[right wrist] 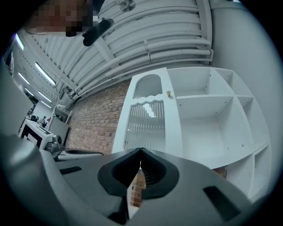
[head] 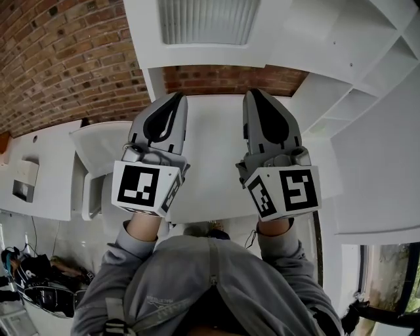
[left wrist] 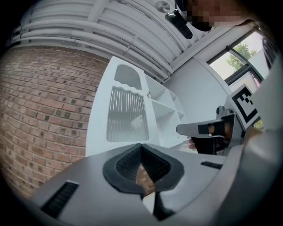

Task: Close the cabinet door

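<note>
The white cabinet door (head: 210,56) hangs open in front of me, with a ribbed glass panel (head: 207,20) in it. In the right gripper view the door (right wrist: 146,121) stands swung out to the left of the bare white shelves (right wrist: 208,114), and a small brass knob (right wrist: 168,93) sits at its edge. My left gripper (head: 178,96) and right gripper (head: 252,92) are side by side below the door, both shut and holding nothing, apart from the door. The left gripper view shows the door (left wrist: 126,117) ahead and the right gripper (left wrist: 208,130) at its right.
A red brick wall (head: 59,59) runs behind and left of the cabinet. More white shelving (head: 367,72) fills the right side. A white counter (head: 39,170) lies lower left, with a window (head: 387,282) lower right. White pipes (right wrist: 146,39) cross the ceiling.
</note>
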### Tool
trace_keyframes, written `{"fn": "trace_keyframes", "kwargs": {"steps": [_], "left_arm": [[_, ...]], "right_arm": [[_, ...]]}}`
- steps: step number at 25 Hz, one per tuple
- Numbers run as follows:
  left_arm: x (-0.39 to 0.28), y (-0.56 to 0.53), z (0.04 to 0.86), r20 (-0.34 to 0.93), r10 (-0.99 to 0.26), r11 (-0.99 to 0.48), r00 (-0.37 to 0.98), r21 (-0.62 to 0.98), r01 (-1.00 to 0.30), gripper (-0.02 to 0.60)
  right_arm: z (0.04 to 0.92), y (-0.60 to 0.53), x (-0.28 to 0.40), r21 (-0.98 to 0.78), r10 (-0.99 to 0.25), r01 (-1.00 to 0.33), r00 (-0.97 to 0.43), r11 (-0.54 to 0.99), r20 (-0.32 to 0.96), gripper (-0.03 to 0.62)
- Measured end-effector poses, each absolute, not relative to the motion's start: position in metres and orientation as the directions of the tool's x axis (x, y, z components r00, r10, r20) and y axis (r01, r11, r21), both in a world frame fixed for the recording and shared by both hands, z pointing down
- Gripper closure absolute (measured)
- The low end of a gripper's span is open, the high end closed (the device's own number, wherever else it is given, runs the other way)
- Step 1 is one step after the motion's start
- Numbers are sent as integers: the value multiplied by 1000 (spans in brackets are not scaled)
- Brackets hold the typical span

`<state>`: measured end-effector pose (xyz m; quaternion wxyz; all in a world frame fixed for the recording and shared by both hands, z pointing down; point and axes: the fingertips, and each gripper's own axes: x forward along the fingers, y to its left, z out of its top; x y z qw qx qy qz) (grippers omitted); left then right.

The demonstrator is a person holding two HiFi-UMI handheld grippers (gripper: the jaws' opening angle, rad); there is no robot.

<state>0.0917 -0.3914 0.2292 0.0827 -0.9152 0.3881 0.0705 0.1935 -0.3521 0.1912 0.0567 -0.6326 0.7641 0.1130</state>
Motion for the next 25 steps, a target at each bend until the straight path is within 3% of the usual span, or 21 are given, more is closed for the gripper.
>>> {"fn": "trace_keyframes", "kwargs": {"steps": [13,25], "left_arm": [[51,-368,252,-166,-764,-618,623,-85,-781,575],[56,-371,273,-127,-784,-603,608,-78,-794,575]], "right_arm": [[230,-339,164,97,-963,-980,-189,173,-191,568],[250,-345,171,110,-969,-978,-191,175,-156,569]]}}
